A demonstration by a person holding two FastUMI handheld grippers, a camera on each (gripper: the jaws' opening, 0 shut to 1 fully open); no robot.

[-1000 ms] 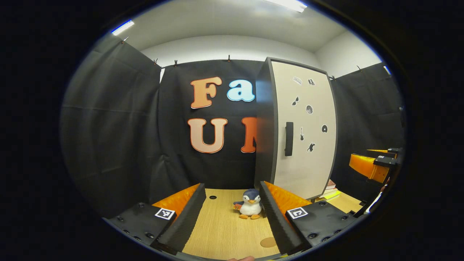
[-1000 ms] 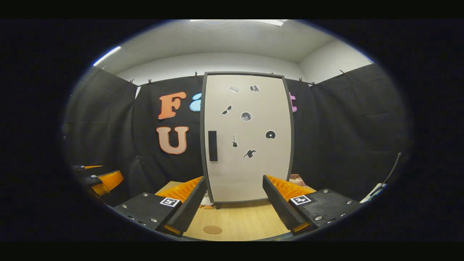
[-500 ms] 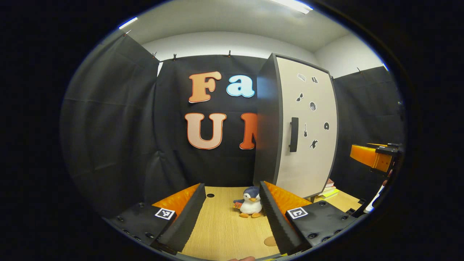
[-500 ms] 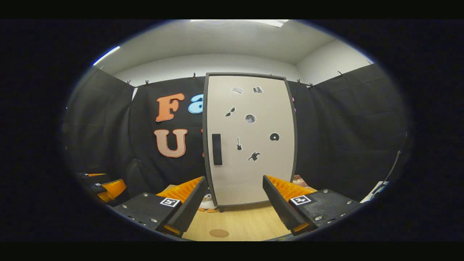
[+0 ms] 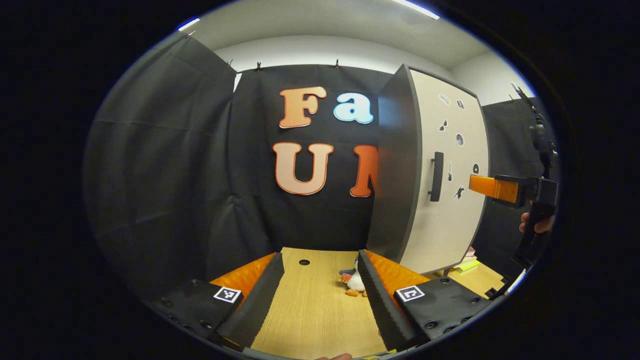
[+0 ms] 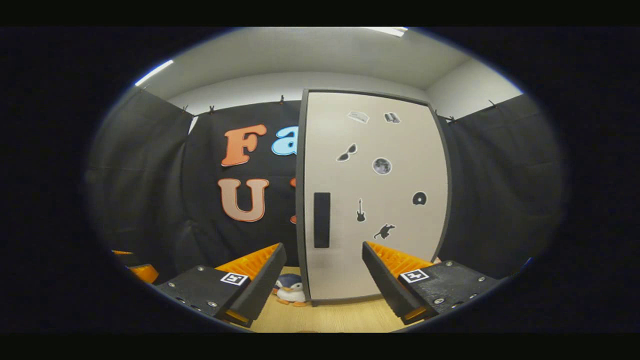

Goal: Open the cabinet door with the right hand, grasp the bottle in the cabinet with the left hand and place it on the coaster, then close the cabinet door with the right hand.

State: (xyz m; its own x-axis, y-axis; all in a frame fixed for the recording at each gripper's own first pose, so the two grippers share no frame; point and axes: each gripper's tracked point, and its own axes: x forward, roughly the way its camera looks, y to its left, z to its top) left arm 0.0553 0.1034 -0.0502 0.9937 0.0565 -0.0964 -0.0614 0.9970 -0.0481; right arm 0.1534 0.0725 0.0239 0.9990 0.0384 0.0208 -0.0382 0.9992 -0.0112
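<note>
Now, taking the tall cabinet with the cream door (image 6: 372, 200) and dark frame as my landmark, I read things left to right. Left of it, my left gripper (image 5: 320, 300) hangs over the pale wooden tabletop (image 5: 310, 310), fingers spread and holding nothing. A small stuffed penguin toy (image 6: 290, 290) sits at the cabinet's left foot. On the door's left edge is the black vertical bar handle (image 6: 321, 220); my right gripper (image 6: 324, 280), also spread and empty, has closed in so the door looms larger than half a second ago. The door is still shut, so the bottle sits hidden behind it. Next, I judge, comes gripping that handle.
</note>
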